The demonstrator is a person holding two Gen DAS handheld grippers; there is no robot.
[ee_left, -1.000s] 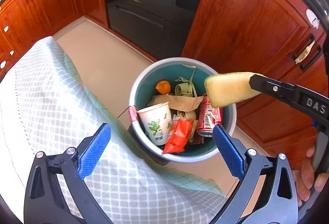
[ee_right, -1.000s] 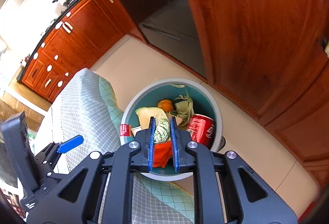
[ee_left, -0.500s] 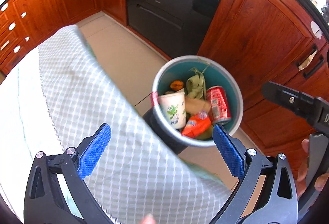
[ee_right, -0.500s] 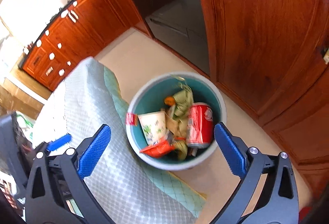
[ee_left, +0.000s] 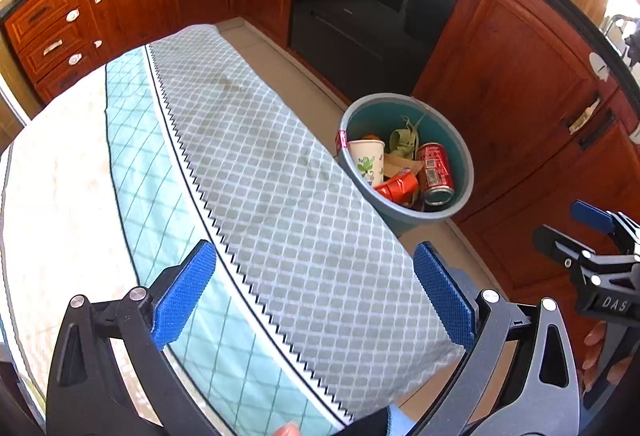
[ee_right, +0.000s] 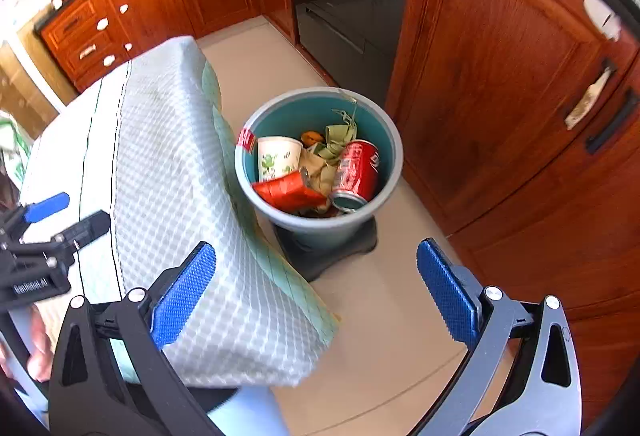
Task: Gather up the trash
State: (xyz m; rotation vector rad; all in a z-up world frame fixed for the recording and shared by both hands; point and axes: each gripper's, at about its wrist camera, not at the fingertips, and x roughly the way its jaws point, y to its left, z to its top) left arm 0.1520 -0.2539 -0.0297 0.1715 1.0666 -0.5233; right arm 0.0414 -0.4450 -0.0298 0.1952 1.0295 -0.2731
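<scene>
A grey trash bin (ee_left: 460, 140) with a teal inside stands on the floor beside the table; it also shows in the right wrist view (ee_right: 394, 156). It holds a red can (ee_right: 358, 168), a white paper cup (ee_right: 278, 156), a red wrapper (ee_right: 288, 192), brown paper and green scraps. My left gripper (ee_left: 316, 292) is open and empty above the table's cloth. My right gripper (ee_right: 316, 292) is open and empty above the table corner and floor, short of the bin. It also shows at the right of the left wrist view (ee_left: 588, 252).
The table carries a grey checked cloth (ee_left: 280, 196) over a teal one, hanging over the edge next to the bin. Red wooden cabinets (ee_right: 500, 76) stand close behind the bin, with a black oven (ee_left: 368, 8) to their left. Beige floor tiles (ee_right: 380, 316) lie around the bin.
My right gripper opened and dropped the pale food scrap into the bin. Both grippers then pulled back and up from the bin, which now looks smaller and farther.
</scene>
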